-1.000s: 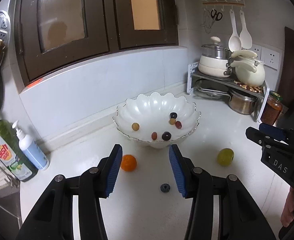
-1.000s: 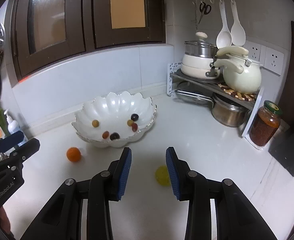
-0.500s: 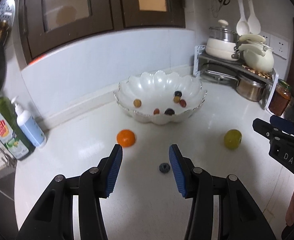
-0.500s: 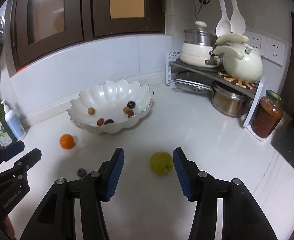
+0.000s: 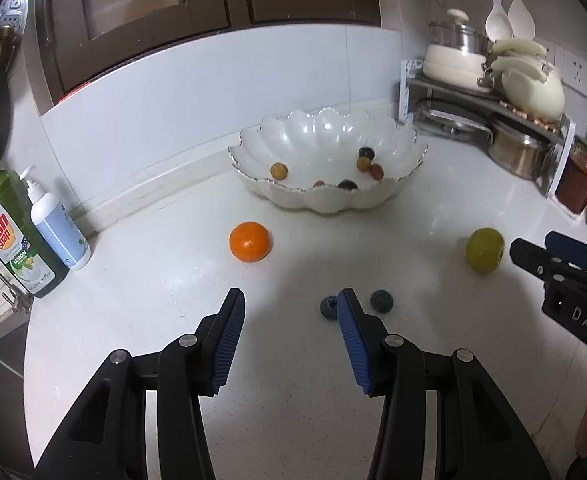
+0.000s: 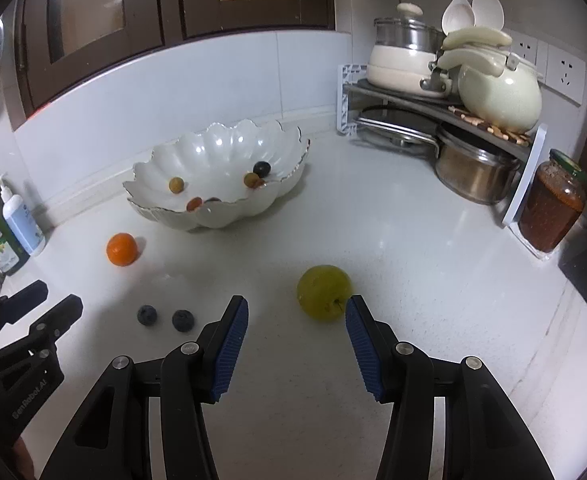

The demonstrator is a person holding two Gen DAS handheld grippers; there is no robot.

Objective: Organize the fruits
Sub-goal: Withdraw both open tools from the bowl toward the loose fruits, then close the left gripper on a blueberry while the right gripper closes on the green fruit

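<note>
On a white kitchen table [image 5: 141, 292], I hold both grippers low with their jaws spread wide and nothing between them. My left gripper [image 5: 291, 306] points toward a scalloped white bowl [image 5: 329, 200] near the back wall, which holds a handful of small fruits: a yellowish one [image 5: 279, 170] apart on the left side, and dark, tan and reddish ones clustered toward the right. In front of the bowl a mandarin orange [image 5: 250, 241] sits alone on the table. Two blueberries lie close together: the left blueberry [image 5: 328, 307] is just beside the tip of my left gripper's right-hand finger, partly hidden by it, and the right blueberry [image 5: 381, 301] lies just outside that finger. My right gripper [image 6: 296, 312] faces a green apple [image 6: 324, 293], which rests on the table just ahead of the jaws and nearer the right-hand finger, stem toward the camera; whether it touches the blue pad I cannot tell. From the right wrist view the same blueberries lie left of the jaws, between the two grippers. A dish soap bottle [image 5: 9, 236] and a pump bottle [image 5: 55, 228] stand at the left edge; a rack with pots [image 6: 445, 120] and a jar [image 6: 551, 204] fill the right corner.
</note>
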